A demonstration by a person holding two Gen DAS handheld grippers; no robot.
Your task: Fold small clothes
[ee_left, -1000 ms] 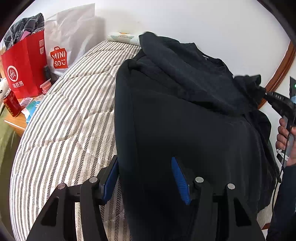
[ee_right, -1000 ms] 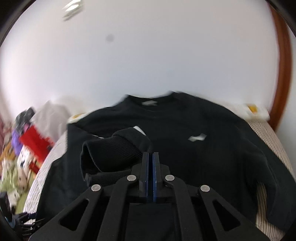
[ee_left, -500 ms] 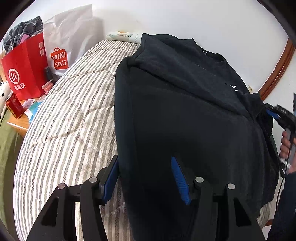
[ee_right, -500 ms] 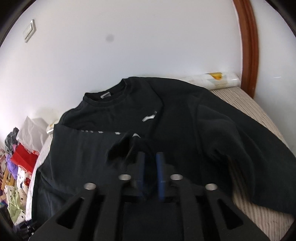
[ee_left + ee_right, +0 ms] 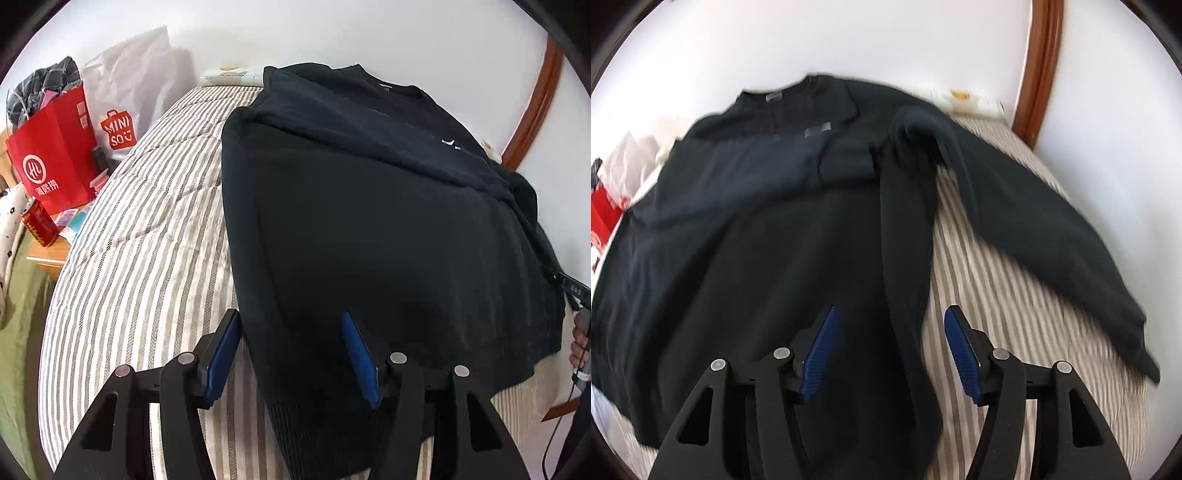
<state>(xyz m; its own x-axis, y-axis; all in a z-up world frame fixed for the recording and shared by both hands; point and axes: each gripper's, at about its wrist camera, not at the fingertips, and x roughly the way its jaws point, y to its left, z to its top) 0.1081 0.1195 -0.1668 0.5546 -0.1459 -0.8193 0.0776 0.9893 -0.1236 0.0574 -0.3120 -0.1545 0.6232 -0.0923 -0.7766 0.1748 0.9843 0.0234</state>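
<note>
Your black long-sleeved knit sweatshirt [image 5: 369,229] lies spread on the brown-and-cream striped quilted mattress [image 5: 147,240], one sleeve folded across its chest, the other stretched out over the stripes. Your left gripper [image 5: 290,354] stands parted over the ribbed hem, pads gripping nothing. Your right gripper [image 5: 888,354] is opening over the sweatshirt's side edge, pads clear of the cloth. A red paper bag [image 5: 55,155] stands beside the bed.

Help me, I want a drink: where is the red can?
In the left wrist view the red can stands at the far left, on a small wooden table beside the striped bed, just below the red paper bag.
</note>
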